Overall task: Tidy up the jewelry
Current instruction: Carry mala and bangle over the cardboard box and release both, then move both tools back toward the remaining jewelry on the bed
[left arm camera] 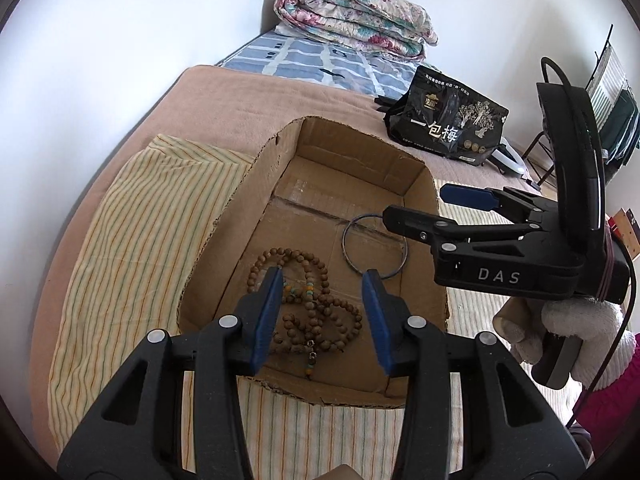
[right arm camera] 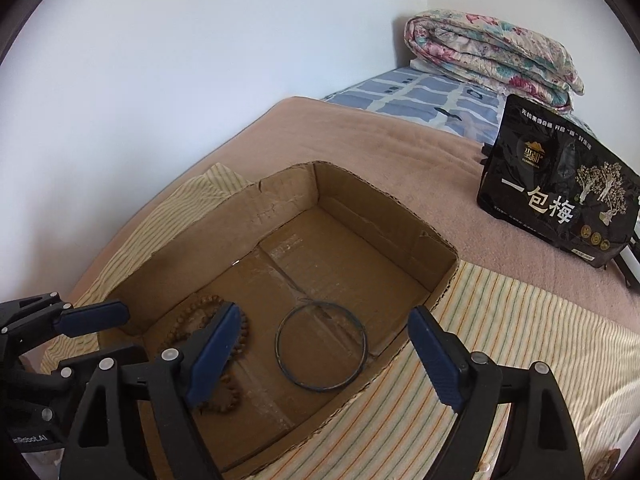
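The wooden bead necklace lies in a loose tangle on the floor of the open cardboard box, near its front wall. Just beside it on the box floor, apart from the beads, lies a thin dark metal bangle, flat.

The left gripper hangs over the beads with its 2 blue pads spread to either side of the tangle; they press on nothing, so it is released. The right gripper is poised above the bangle with its jaws spread wide and empty; from the left wrist view a white-gloved hand holds it.

The box sits on a yellow striped cloth spread over a pinkish-brown blanket. Farther back stands a black snack bag with white Chinese lettering, and behind it a folded floral quilt rests on a blue checked sheet against the white wall.
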Action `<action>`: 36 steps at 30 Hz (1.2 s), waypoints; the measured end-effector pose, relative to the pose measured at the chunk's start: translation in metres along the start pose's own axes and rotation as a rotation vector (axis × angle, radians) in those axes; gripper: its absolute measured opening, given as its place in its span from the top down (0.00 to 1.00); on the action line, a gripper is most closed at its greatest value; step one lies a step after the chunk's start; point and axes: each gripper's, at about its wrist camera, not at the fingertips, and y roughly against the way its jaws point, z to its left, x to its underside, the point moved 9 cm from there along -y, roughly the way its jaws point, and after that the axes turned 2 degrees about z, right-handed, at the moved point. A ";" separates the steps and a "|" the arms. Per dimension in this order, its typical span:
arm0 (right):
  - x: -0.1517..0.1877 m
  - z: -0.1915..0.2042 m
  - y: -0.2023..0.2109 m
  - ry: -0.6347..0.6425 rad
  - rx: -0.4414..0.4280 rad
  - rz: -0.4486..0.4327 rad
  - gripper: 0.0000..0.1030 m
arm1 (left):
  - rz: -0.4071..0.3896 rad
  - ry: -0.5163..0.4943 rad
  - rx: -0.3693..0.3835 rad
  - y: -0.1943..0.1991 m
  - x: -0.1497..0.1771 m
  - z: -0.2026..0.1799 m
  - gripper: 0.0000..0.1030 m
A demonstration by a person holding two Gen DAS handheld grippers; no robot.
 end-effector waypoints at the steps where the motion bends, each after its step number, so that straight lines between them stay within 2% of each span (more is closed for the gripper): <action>1: 0.000 0.001 0.002 0.003 0.000 -0.002 0.16 | -0.002 0.001 -0.002 0.001 0.000 0.000 0.60; 14: -0.002 0.002 0.048 0.006 0.026 -0.060 0.15 | -0.046 -0.014 -0.011 0.038 0.001 -0.014 0.60; 17: 0.001 -0.003 0.065 -0.005 0.041 -0.082 0.10 | -0.061 -0.027 -0.014 0.047 0.002 -0.022 0.60; 23: 0.013 -0.025 0.106 -0.030 0.112 -0.133 0.04 | -0.071 -0.045 -0.007 0.055 0.006 -0.044 0.60; 36: 0.065 -0.095 0.187 -0.123 0.192 -0.190 0.03 | -0.056 -0.122 0.044 0.054 0.017 -0.110 0.60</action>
